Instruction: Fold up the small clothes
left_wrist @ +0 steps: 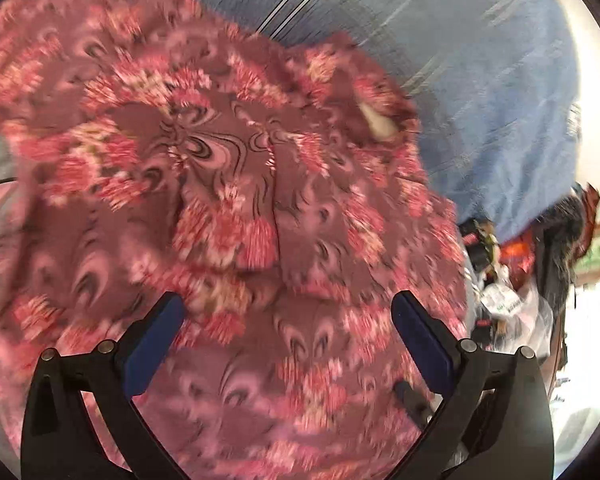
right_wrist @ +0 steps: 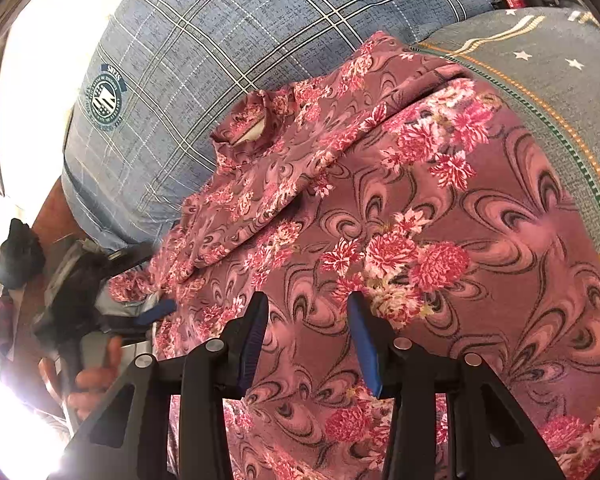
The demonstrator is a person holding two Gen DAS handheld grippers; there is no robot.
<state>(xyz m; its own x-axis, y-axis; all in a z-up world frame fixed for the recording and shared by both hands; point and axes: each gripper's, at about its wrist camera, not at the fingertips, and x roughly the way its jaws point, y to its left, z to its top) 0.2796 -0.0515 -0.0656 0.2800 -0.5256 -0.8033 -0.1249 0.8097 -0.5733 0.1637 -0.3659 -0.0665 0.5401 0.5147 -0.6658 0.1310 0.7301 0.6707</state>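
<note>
While both hand-held grippers hang released, left hand-held gripper (left_wrist: 288,320) and right hand-held gripper (right_wrist: 308,320) hold nothing; the floral top (right_wrist: 380,220) lies rumpled on the blue checked bedsheet (right_wrist: 220,40). Soft, light, floppy fabric: pinch hem corners or shoulders.

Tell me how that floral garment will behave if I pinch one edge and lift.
The floral garment lies in soft folds and wrinkles, so it will probably droop limply. It looks thin, likely light. Spread over the plaid bedsheet, it may drag rather than slide cleanly.
</note>
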